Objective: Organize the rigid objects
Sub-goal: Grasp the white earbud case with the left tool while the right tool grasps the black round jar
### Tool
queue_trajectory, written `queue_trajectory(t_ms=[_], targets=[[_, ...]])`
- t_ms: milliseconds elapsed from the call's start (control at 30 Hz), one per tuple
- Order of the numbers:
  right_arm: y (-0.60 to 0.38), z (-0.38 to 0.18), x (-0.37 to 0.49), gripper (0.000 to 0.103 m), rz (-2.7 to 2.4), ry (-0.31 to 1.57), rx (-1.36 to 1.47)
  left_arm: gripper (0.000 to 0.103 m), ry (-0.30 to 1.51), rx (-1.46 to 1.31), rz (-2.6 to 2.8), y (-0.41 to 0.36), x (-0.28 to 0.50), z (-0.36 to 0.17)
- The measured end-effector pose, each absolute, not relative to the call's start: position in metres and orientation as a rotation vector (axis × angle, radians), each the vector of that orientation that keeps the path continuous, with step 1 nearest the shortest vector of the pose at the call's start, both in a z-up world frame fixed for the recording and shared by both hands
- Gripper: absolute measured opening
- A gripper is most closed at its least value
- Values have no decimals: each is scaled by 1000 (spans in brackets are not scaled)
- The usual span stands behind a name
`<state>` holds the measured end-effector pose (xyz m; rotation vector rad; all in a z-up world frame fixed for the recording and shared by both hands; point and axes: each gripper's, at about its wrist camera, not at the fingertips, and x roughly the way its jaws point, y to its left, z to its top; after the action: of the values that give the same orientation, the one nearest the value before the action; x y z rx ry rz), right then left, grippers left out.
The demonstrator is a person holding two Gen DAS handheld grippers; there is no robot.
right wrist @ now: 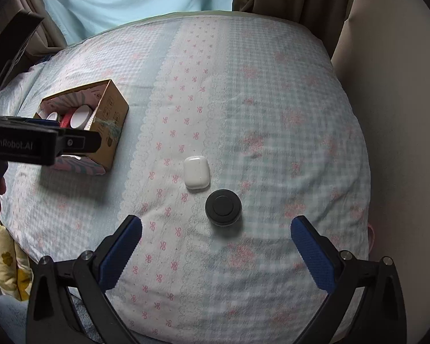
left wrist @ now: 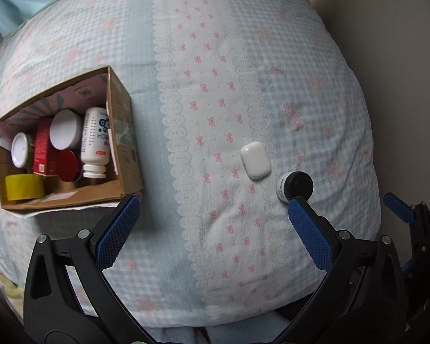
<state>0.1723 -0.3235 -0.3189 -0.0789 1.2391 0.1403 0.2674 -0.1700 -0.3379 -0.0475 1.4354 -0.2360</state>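
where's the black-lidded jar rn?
On the bedspread, out of the cardboard box, right beside the white earbud case. In the right wrist view the black-lidded jar lies ahead between the open right tool fingers.

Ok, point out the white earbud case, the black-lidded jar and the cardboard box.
white earbud case (right wrist: 196,172): right wrist view, middle of its top face.
black-lidded jar (right wrist: 223,207): right wrist view, centre of the lid.
cardboard box (left wrist: 125,137): left wrist view, its outer right wall.
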Motion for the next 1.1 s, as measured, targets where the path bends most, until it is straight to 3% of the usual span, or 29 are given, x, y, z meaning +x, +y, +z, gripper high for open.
queue_trajectory(t_ms=[433,567,700,933,1100], targets=[[-343,-400,184,101,216,1217,-143,102,1656,-248,-164,-217,307,-438],[-345,-420,192,93,214,1224,-144,101,1703,-275,-132,-228,316,-463],[-345,-436,194,91,213,1220,-149,89,1738,-264,-81,-238,320,-487],[-342,-456,192,85,255,1182,-185,83,1749,-204,-44,-262,326,-509],[-338,-466,194,75,308,1169,-175,72,1740,-188,-27,-275,330,-518]])
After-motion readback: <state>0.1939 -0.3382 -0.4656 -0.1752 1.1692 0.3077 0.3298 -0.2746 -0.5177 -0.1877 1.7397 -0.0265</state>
